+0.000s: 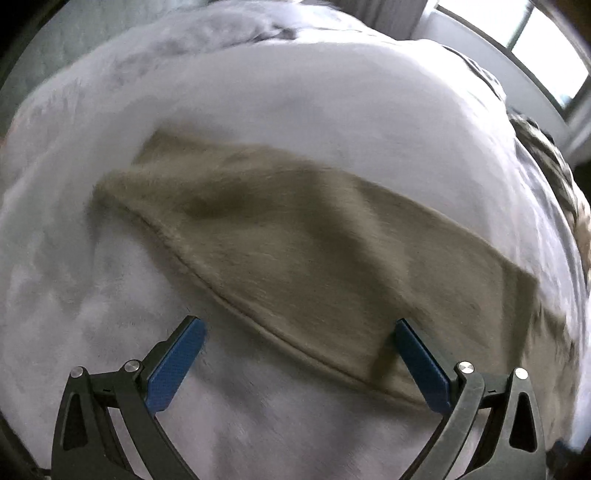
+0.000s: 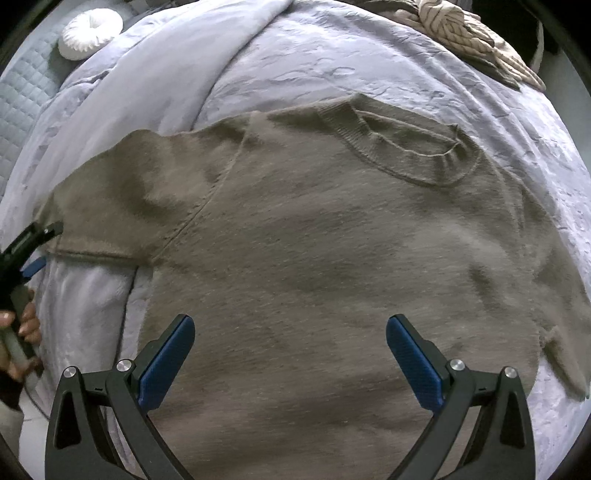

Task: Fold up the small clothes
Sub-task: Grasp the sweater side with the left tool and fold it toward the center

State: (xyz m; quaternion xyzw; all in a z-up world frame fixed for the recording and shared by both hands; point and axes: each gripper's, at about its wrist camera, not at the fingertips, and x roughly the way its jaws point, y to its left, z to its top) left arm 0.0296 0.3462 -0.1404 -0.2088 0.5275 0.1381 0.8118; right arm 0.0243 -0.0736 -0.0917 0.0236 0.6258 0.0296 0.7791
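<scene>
One sweater (image 2: 314, 258), taupe and fuzzy, is laid flat on a pale lilac duvet (image 2: 295, 62); its ribbed collar (image 2: 410, 147) is turned toward the far side. One sleeve (image 2: 110, 206) is spread out to the left. In the left wrist view that sleeve (image 1: 295, 243) is seen slanting across the duvet (image 1: 295, 99), though the frame is blurred and its cuff end cannot be made out with certainty.

Two grippers are counted, each with two blue pads. The right gripper (image 2: 290, 326) is held over the sweater's body, jaws spread wide, nothing between them. The left gripper (image 1: 299, 328) is likewise spread wide, above the sleeve's seamed lower edge; whether its right pad touches the knit is unclear. In the right wrist view the left gripper (image 2: 40, 247) is seen at the frame's left edge beside the sleeve end, gripped by one hand (image 2: 22, 332).

One white round cushion (image 2: 90, 33) is noted at the upper left, on a quilted grey surface (image 2: 22, 103). One chunky cream knit throw (image 2: 469, 40) is lying at the far right edge of the duvet. A window (image 1: 539, 40) is seen at the upper right of the left wrist view.
</scene>
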